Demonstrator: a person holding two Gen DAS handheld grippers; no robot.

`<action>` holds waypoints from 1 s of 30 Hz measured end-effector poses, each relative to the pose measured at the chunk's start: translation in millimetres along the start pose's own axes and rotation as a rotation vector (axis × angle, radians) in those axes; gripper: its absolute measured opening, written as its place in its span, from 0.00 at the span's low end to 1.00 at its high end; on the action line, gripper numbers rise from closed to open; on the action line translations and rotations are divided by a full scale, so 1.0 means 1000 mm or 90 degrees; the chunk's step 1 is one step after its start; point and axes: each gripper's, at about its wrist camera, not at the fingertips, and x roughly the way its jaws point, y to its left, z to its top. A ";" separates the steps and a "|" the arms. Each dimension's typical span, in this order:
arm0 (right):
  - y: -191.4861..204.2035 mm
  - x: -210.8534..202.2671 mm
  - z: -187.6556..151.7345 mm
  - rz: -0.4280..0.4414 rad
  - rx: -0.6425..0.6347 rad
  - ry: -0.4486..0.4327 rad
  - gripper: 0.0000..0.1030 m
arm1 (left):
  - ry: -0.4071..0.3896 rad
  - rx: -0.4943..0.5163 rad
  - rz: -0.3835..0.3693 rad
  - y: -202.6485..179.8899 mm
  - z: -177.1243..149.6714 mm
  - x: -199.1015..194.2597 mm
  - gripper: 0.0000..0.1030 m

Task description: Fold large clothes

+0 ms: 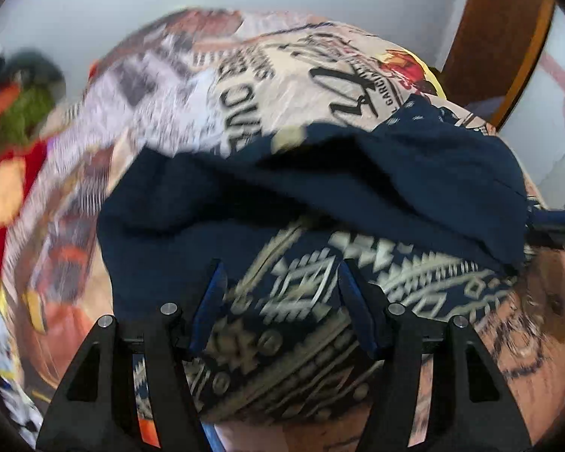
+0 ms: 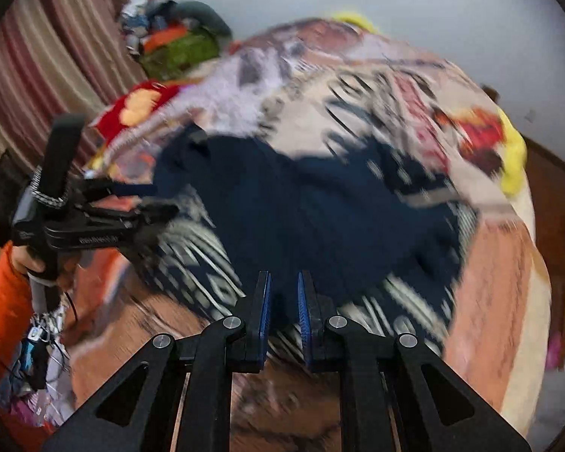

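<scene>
Navy garment (image 1: 320, 188) with its pale geometric print lies bunched at the middle of the bed (image 2: 489, 263), atop a printed blanket. Our left gripper (image 1: 278, 290) hovers with jaws spread wide over the print; our right gripper (image 2: 284, 301) has jaws part-open, gripping nothing. Both views are blurred, so we risk pinching the blanket at six o'clock along with the cloth.

The right gripper (image 2: 284, 290) hangs low over a navy garment (image 2: 320, 218) spread on a patterned bed (image 2: 489, 263), its fingers (image 2: 263, 301) a narrow gap apart with dark cloth between them. At left, the left gripper (image 2: 147, 199) reaches the garment's edge. The view is blurred.
</scene>
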 end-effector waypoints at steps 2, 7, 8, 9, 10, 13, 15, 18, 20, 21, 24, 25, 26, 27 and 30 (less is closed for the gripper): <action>-0.007 0.001 -0.012 -0.023 -0.020 0.021 0.09 | -0.007 0.018 0.003 -0.011 0.010 0.006 0.59; -0.013 0.020 -0.014 -0.036 -0.078 0.045 0.09 | 0.001 -0.003 -0.032 -0.016 0.049 0.022 0.59; -0.014 0.026 -0.008 -0.025 -0.075 0.043 0.09 | 0.001 -0.007 -0.028 -0.015 0.059 0.026 0.59; -0.016 0.029 -0.002 -0.016 -0.071 0.038 0.09 | -0.004 -0.012 -0.022 -0.015 0.071 0.030 0.59; -0.018 0.032 0.007 -0.004 -0.066 0.028 0.09 | -0.009 -0.021 -0.016 -0.012 0.083 0.032 0.59; -0.029 0.037 0.042 0.008 -0.038 -0.024 0.09 | -0.035 -0.065 0.007 0.006 0.111 0.029 0.59; -0.043 0.036 0.065 -0.019 -0.003 -0.071 0.09 | -0.065 -0.110 0.026 0.026 0.126 0.020 0.59; -0.076 0.032 0.093 -0.091 0.078 -0.125 0.09 | -0.092 -0.149 0.025 0.050 0.129 0.003 0.59; -0.092 0.030 0.102 -0.123 0.115 -0.131 0.09 | -0.095 -0.150 0.019 0.060 0.120 -0.003 0.62; -0.098 0.027 0.104 -0.114 0.131 -0.133 0.09 | -0.091 -0.146 0.020 0.062 0.114 -0.003 0.66; -0.096 0.019 0.099 -0.068 0.137 -0.140 0.09 | -0.042 -0.121 0.019 0.062 0.086 0.009 0.67; -0.092 0.019 0.096 -0.053 0.131 -0.135 0.09 | -0.018 -0.113 0.016 0.061 0.076 0.014 0.67; -0.085 0.022 0.092 -0.033 0.123 -0.121 0.09 | 0.016 -0.100 0.008 0.057 0.060 0.023 0.67; -0.077 0.027 0.088 -0.007 0.113 -0.097 0.09 | 0.033 -0.094 0.000 0.055 0.049 0.029 0.67; -0.057 0.050 0.070 0.039 0.084 -0.013 0.09 | 0.080 -0.101 -0.011 0.052 0.008 0.045 0.67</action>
